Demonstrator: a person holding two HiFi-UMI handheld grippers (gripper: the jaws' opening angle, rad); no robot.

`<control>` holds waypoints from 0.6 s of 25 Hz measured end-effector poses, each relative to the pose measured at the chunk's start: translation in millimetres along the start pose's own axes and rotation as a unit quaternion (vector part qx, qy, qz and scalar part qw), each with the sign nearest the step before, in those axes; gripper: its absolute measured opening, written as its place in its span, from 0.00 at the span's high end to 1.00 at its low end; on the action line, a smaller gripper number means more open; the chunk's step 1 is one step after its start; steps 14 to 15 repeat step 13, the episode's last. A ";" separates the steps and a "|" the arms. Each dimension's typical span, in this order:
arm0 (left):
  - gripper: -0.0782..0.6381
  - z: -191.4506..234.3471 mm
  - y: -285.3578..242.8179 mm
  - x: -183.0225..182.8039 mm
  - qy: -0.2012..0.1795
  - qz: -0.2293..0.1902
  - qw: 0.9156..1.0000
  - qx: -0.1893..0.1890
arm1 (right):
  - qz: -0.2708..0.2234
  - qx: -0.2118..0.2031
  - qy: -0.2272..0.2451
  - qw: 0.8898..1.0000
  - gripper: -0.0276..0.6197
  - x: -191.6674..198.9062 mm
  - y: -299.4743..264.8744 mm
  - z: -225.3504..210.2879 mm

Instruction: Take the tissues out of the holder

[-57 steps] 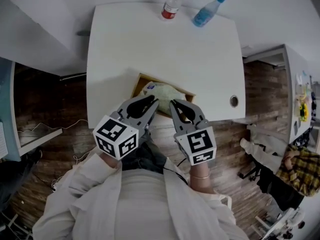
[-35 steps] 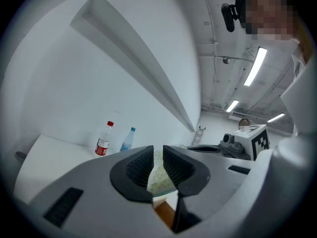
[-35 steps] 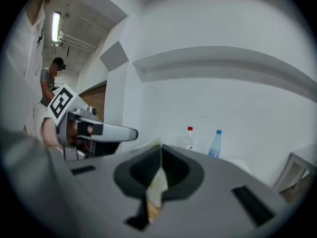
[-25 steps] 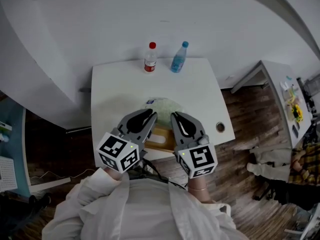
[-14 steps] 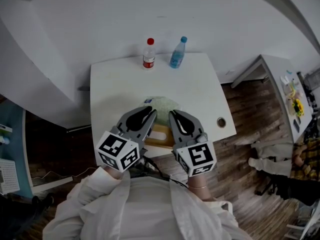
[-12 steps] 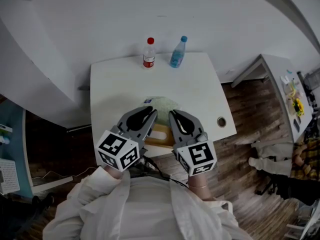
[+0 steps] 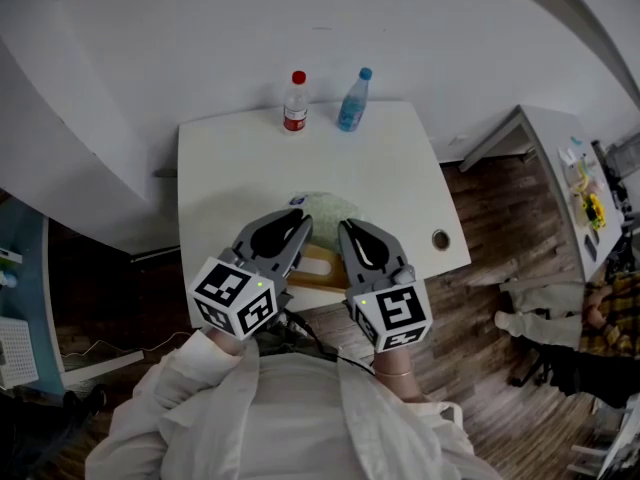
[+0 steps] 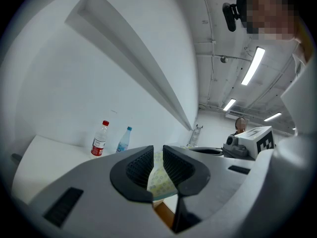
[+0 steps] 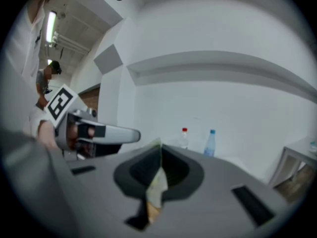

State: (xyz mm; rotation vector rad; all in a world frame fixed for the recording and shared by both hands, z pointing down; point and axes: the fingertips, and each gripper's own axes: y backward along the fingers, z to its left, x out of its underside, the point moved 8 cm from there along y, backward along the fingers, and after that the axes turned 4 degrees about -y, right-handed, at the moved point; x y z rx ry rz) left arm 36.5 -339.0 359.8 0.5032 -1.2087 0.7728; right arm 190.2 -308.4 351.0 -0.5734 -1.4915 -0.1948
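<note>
No writing can be read here. The red-capped bottle [image 7: 295,103] has a red label and the blue bottle [image 7: 352,100] a blue one, but the print is too small. The tissue pack [image 7: 325,208] shows only a fine pale green pattern and a small blue mark at one corner. The cubes on the grippers carry black and white square markers.

The left gripper [image 8: 157,150] has its jaws narrow, and the pack fills the slit between them. The right gripper [image 9: 159,150] has its jaws closed on a thin flap of the same pack. So the pack sits at the tips of both pairs of jaws, over the white surface [image 7: 230,168]; whether it rests on it I cannot tell. The wooden holder [image 7: 318,268] lies under the jaws, at the near edge of the surface.

Ahead of the jaws the surface is open as far as the two bottles, which stand at the far edge by the wall. To the right of the right jaws there is a round hole [image 7: 440,238] near the edge.
</note>
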 end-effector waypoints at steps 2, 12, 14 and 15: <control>0.78 -0.6 -0.2 0.3 0.000 0.000 1.000 0.001 | 0.000 0.001 0.001 1.000 0.94 -0.4 0.4 0.5; 0.78 -6.6 -0.6 3.8 -0.001 0.002 1.000 0.002 | -0.001 0.012 0.001 1.000 0.94 2.6 8.1 -3.0; 0.78 -7.1 -0.7 3.9 -0.001 0.002 1.000 0.002 | -0.003 0.013 0.002 1.000 0.94 1.7 8.7 -3.2; 0.78 -7.1 -0.7 3.9 -0.001 0.002 1.000 0.002 | -0.003 0.013 0.002 1.000 0.94 1.7 8.7 -3.2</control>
